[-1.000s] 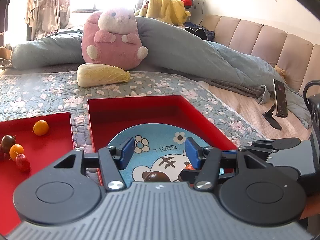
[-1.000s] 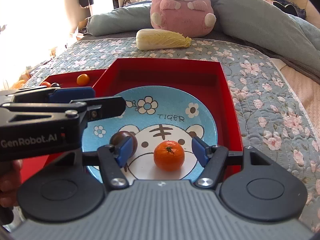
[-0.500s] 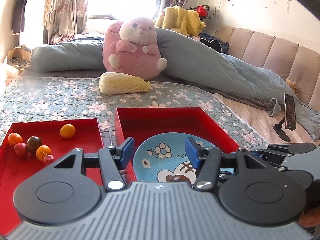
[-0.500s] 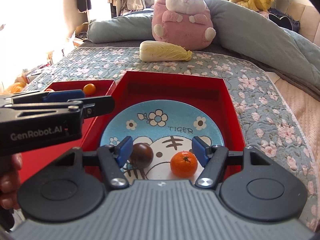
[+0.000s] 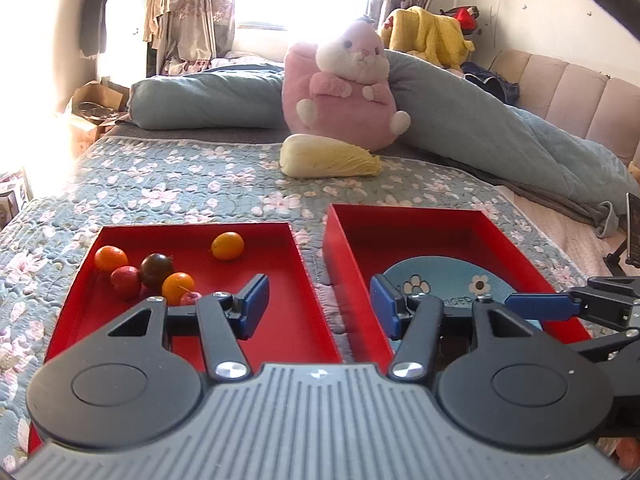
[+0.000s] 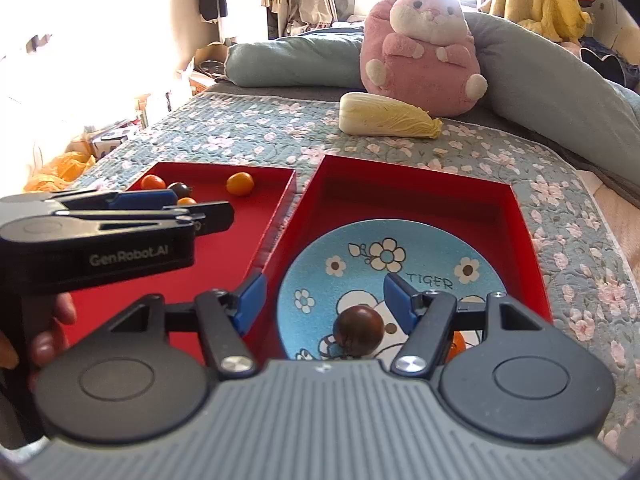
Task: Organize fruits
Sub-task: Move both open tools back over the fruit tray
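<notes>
Two red trays lie side by side on the bed. The left tray (image 5: 280, 320) holds several small fruits: oranges (image 5: 227, 245), a dark tomato (image 5: 156, 269) and a red one (image 5: 125, 281). The right tray (image 6: 420, 200) holds a blue tiger plate (image 6: 360, 264) with a dark brown fruit (image 6: 359, 330) and an orange (image 6: 458, 345) half hidden behind my right finger. My left gripper (image 5: 318, 306) is open and empty above the gap between the trays. My right gripper (image 6: 324, 300) is open and empty above the plate's near left edge.
A napa cabbage (image 5: 326, 157) and a pink plush (image 5: 344, 92) lie beyond the trays on the floral quilt (image 5: 180, 188). A rolled blue duvet (image 5: 500, 132) runs along the back. A phone on a stand (image 5: 632, 236) is at the right.
Both grippers have pulled back and shifted left. The left tray's fruits have come fully into the left wrist view. The plate's orange has slid behind my right finger.
</notes>
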`<state>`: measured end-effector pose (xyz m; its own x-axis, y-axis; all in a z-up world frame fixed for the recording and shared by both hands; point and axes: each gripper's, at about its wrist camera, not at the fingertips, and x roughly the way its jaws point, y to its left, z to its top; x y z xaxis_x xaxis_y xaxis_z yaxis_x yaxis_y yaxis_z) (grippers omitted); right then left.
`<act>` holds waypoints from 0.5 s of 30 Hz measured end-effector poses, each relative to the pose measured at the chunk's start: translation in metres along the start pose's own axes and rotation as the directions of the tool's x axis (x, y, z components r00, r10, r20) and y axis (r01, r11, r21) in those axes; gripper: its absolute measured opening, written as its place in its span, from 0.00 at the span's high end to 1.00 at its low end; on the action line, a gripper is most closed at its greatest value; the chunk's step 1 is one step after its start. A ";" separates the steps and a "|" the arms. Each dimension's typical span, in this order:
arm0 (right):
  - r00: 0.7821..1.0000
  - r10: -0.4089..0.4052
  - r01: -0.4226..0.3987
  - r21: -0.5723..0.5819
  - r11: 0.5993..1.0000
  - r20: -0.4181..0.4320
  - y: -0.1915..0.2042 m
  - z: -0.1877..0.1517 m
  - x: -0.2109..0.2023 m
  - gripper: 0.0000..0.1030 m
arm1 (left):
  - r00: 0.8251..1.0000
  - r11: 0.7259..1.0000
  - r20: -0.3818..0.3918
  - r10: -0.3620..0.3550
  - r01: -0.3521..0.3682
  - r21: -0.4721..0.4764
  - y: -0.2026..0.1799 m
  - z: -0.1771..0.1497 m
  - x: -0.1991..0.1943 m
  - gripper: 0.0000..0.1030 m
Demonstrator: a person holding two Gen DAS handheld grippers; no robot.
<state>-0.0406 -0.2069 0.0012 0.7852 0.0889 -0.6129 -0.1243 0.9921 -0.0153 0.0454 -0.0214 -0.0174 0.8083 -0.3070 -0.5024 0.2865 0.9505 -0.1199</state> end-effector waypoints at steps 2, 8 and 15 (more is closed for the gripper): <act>1.000 0.018 -0.018 -0.010 1.000 0.001 0.003 0.002 0.001 0.34 | 1.000 1.000 -0.008 0.024 -0.024 -0.004 0.004 -0.001 0.002 0.40; 0.997 0.072 -0.072 -0.016 0.997 -0.001 0.009 0.009 0.005 0.34 | 0.994 0.994 -0.037 0.103 -0.104 -0.027 0.018 -0.003 0.010 0.40; 0.992 0.129 -0.129 -0.024 0.991 0.007 0.016 0.016 0.012 0.34 | 0.985 0.985 -0.064 0.159 -0.163 -0.054 0.036 -0.006 0.017 0.40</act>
<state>-0.0236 -0.1881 0.0067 0.7665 0.2169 -0.6045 -0.2389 0.9700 0.0451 0.0663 0.0078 -0.0350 0.8091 -0.1481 -0.5687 0.1229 0.9890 -0.0827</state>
